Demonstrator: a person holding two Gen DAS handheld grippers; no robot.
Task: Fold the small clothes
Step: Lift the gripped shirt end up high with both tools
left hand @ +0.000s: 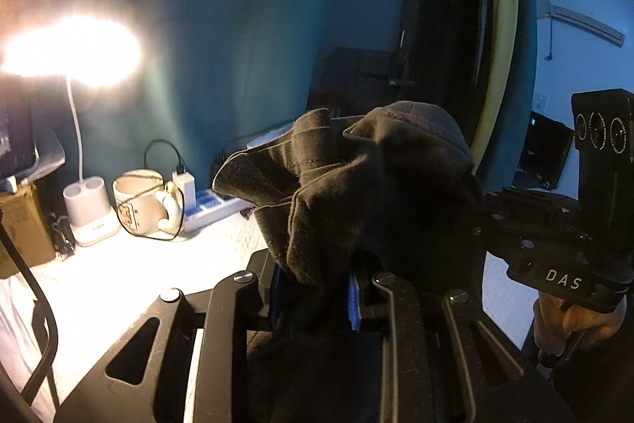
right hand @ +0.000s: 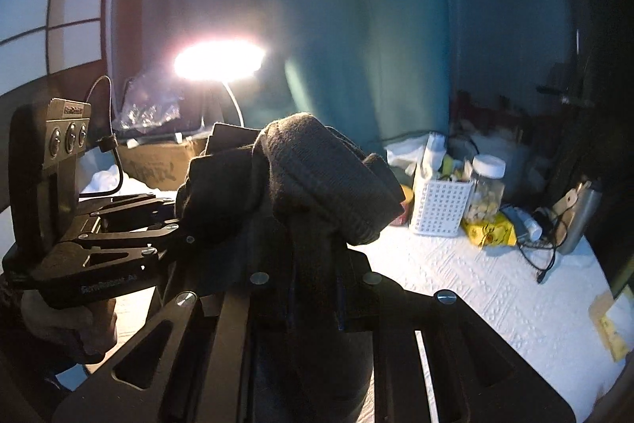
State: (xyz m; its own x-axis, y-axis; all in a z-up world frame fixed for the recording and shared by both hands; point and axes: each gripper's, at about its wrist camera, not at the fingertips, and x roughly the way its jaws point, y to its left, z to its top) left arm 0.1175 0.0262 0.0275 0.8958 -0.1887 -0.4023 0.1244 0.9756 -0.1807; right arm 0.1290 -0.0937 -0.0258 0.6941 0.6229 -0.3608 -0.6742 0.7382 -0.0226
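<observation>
— While the desk lamp [left hand: 71,50] is glaring at the far left of the left wrist view, what is standing under it?

— A white lamp base [left hand: 89,213] is sitting on the white table cover [left hand: 119,284], and just right of it a cream mug [left hand: 142,203] is resting with a black cable [left hand: 166,153] looping over it. A white power strip [left hand: 214,207] is lying behind the mug, against the teal wall.

— And the left gripper [left hand: 315,298]?

— Its fingers are clamping a bunched dark garment [left hand: 356,185], which is rising above the jaws and hanging clear of the table. Blue pads [left hand: 354,304] are showing at the cloth's edge (the right one plainly, the left only as a sliver).

— What is happening further right?

— The right gripper [right hand: 313,298] is coming in beside it, with a hand [left hand: 574,320] wrapped round the handle. Seen through its own camera, that gripper's fingers are pinching the same dark garment too, the ribbed band folding over on top.

— So both are gripping one piece?

— Yes, each is closed on the cloth, close together, holding it in the air between them.

— Anything on the right of that view?

— A white lattice basket [right hand: 440,209] is standing by a white-lidded jar [right hand: 485,189], with a yellow packet [right hand: 491,230] in front and a metal bottle [right hand: 580,221] beyond, which is leaning or standing, I cannot tell.
</observation>
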